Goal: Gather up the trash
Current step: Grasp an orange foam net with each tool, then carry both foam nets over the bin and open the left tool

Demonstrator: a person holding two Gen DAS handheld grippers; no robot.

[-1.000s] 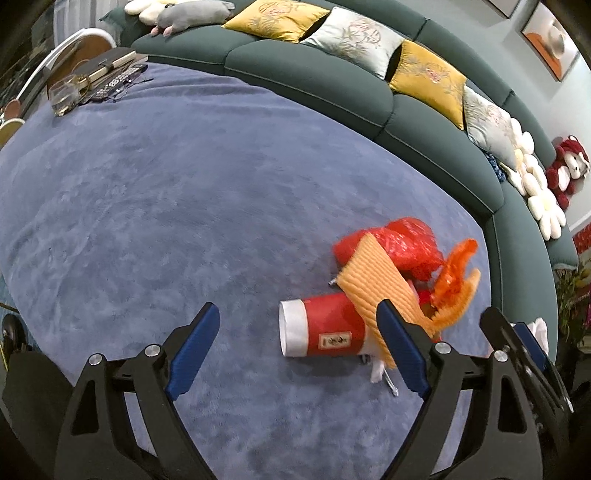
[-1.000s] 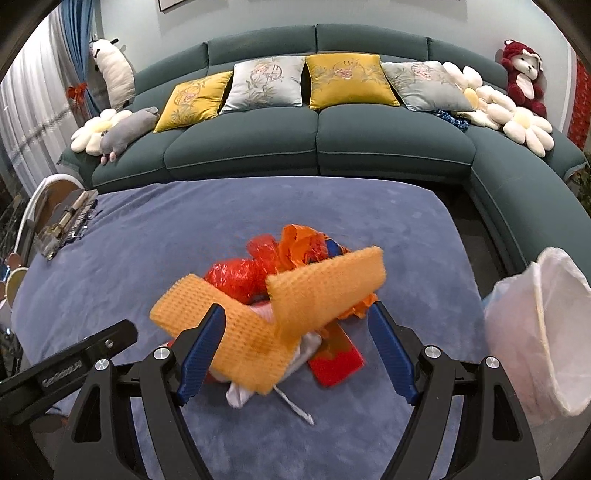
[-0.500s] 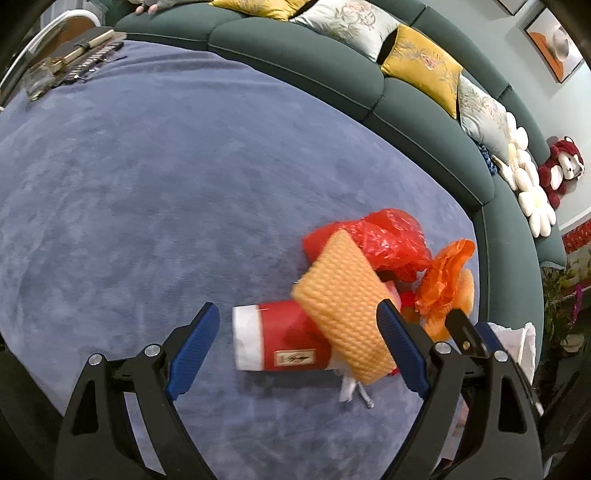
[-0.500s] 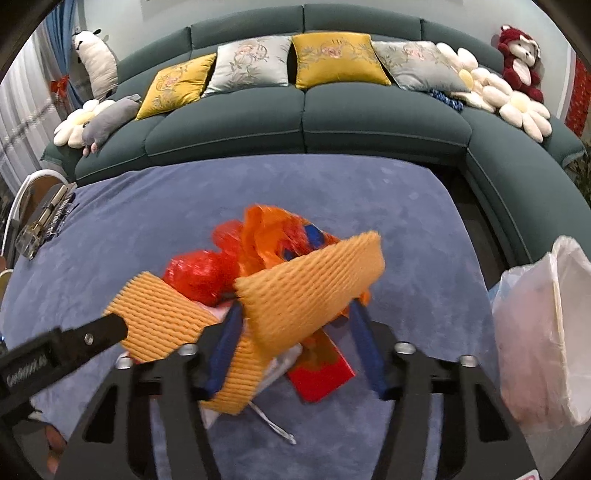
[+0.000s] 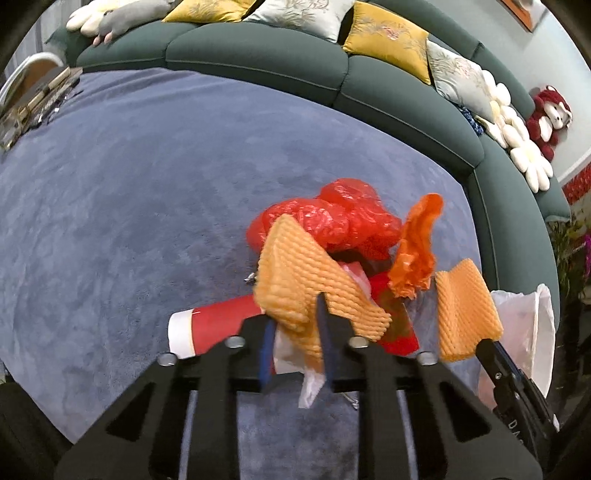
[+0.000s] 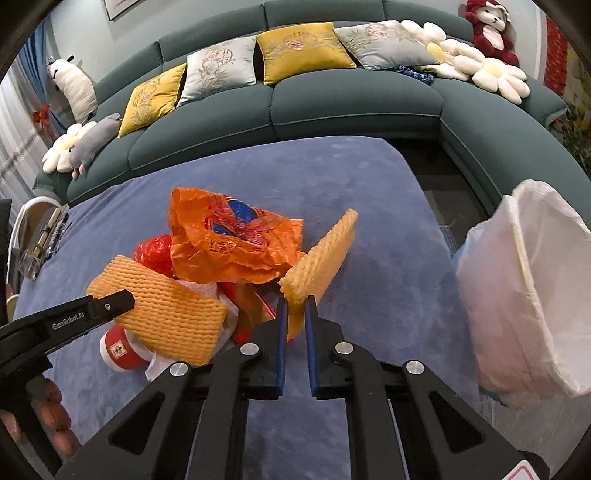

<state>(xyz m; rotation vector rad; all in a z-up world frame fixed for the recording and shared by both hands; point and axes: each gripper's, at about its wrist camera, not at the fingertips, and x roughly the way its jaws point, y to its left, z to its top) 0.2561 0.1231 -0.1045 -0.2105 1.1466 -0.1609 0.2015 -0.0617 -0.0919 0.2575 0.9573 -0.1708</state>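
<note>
Living room, curved sofa round a blue-grey rug.
Dark green sectional sofa (image 6: pixel 354 99) wraps the far and right sides of the rug (image 5: pixel 147 192). Yellow cushions (image 6: pixel 299 50) and pale grey cushions (image 6: pixel 218 72) line its back; flower-shaped pillows (image 6: pixel 476 62) and a red plush monkey (image 6: pixel 487 26) at right, panda plush (image 6: pixel 75 88) at left. Pale blue-grey wall (image 6: pixel 184 18), framed picture (image 5: pixel 524 14), blue curtain (image 6: pixel 22 66) far left.
</note>
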